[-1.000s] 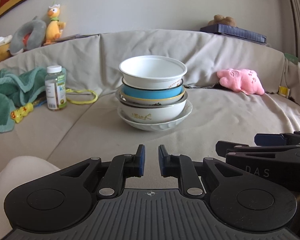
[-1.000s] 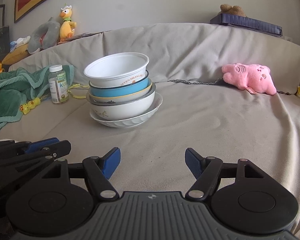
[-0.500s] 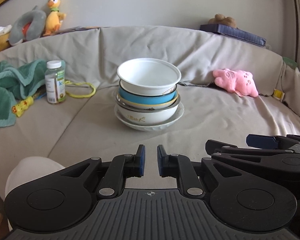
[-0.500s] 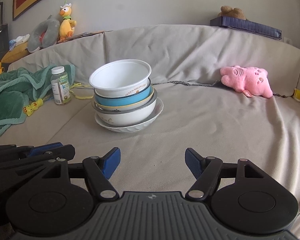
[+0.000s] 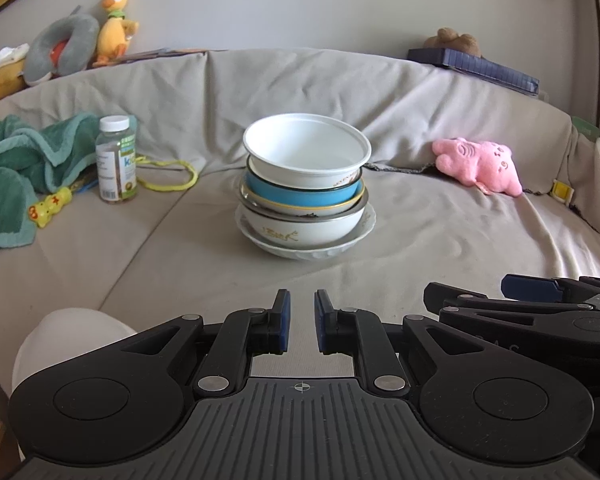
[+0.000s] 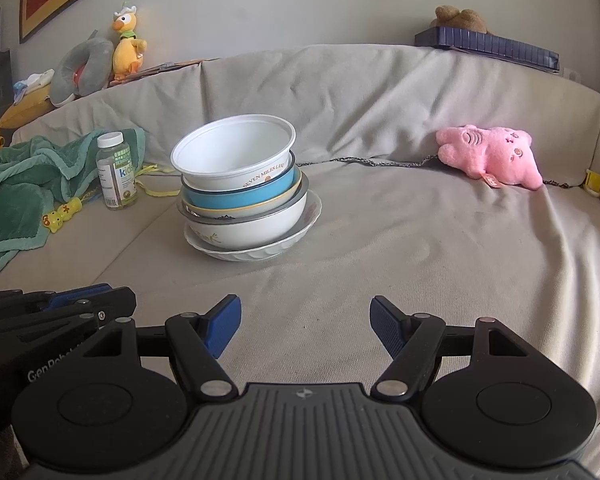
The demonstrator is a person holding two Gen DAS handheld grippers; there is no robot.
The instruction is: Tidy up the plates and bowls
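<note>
Bowls [image 5: 304,196] sit nested in one stack on a shallow white plate [image 5: 306,246], mid-couch [image 5: 440,236], well beyond both tools. Judging by that, you look to be at the finish, or about to unstack. Your right tool [image 6: 305,326] is spread wide and empty; your left tool [image 5: 301,322] is nearly closed, a narrow gap showing, gripping nothing. Any next grasp means reaching forward to the top white bowl [image 6: 236,152], which sits tilted.
</note>
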